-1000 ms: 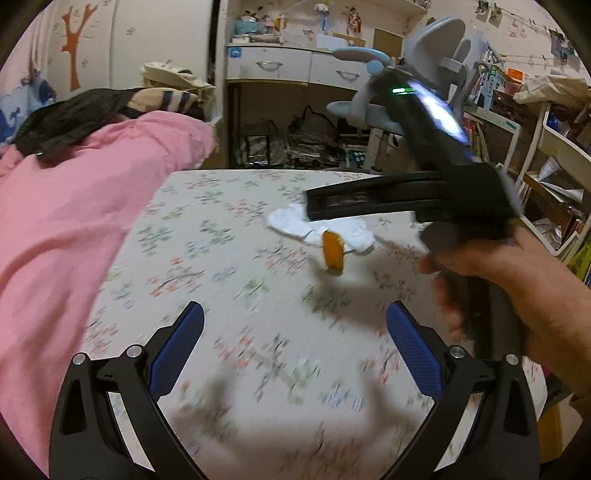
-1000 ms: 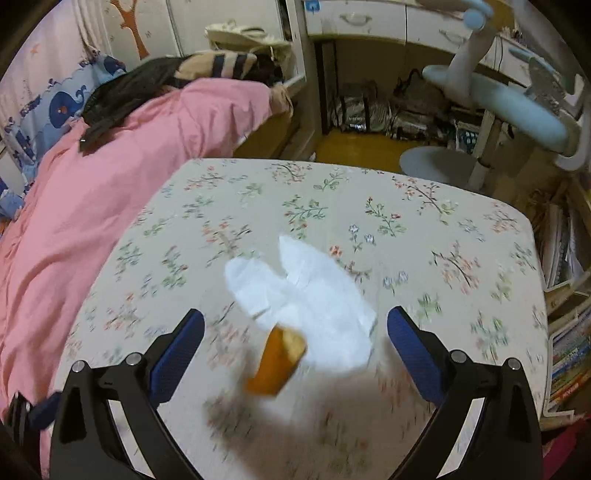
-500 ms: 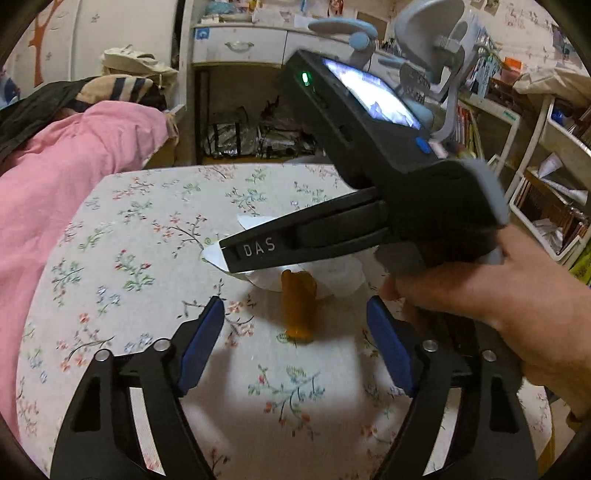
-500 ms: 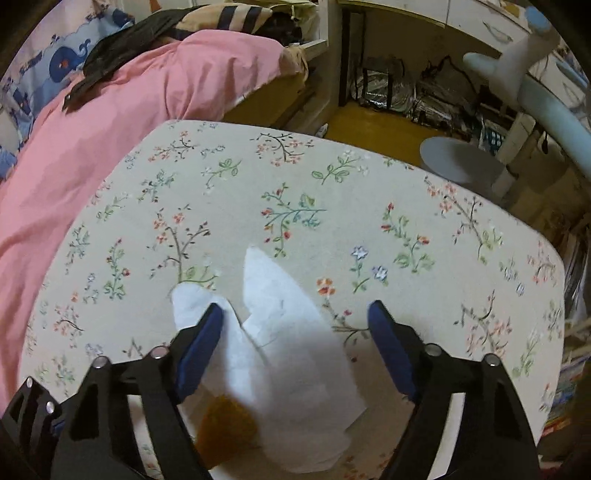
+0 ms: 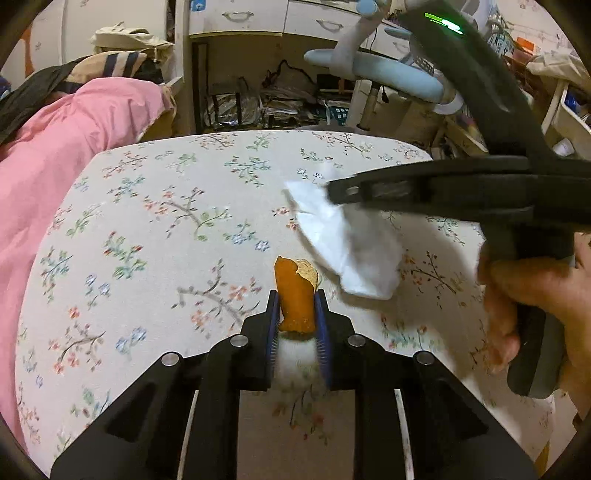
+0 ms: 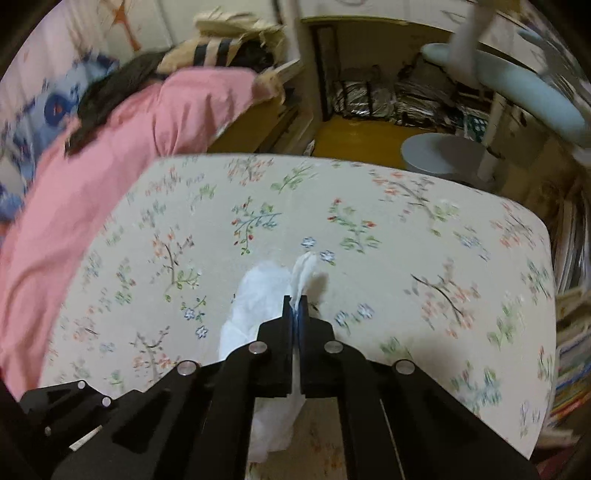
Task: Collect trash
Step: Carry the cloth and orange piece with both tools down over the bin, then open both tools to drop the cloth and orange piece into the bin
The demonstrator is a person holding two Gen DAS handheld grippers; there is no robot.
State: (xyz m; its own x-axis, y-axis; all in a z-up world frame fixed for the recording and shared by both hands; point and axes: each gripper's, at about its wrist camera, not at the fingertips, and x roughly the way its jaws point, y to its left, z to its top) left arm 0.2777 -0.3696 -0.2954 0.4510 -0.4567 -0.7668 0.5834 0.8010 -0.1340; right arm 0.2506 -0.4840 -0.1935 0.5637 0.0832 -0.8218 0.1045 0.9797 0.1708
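My left gripper [image 5: 296, 304] is shut on an orange peel [image 5: 295, 291], held upright between the blue pads above the floral table [image 5: 166, 221]. My right gripper [image 6: 296, 308] is shut on a white tissue [image 6: 258, 295], which hangs below and beside the jaws. In the left wrist view the right gripper [image 5: 338, 192] comes in from the right, with the tissue [image 5: 351, 247] drooping under it just right of the peel.
A pink blanket [image 5: 55, 155] lies along the table's left edge. A light blue office chair [image 5: 376, 70] and a white drawer desk [image 5: 258, 18] stand beyond the far edge. Shelves with books [image 6: 569, 350] are at the right.
Both grippers have closed: the left on the orange peel, the right on the white tissue. The tissue has been lifted off the table.
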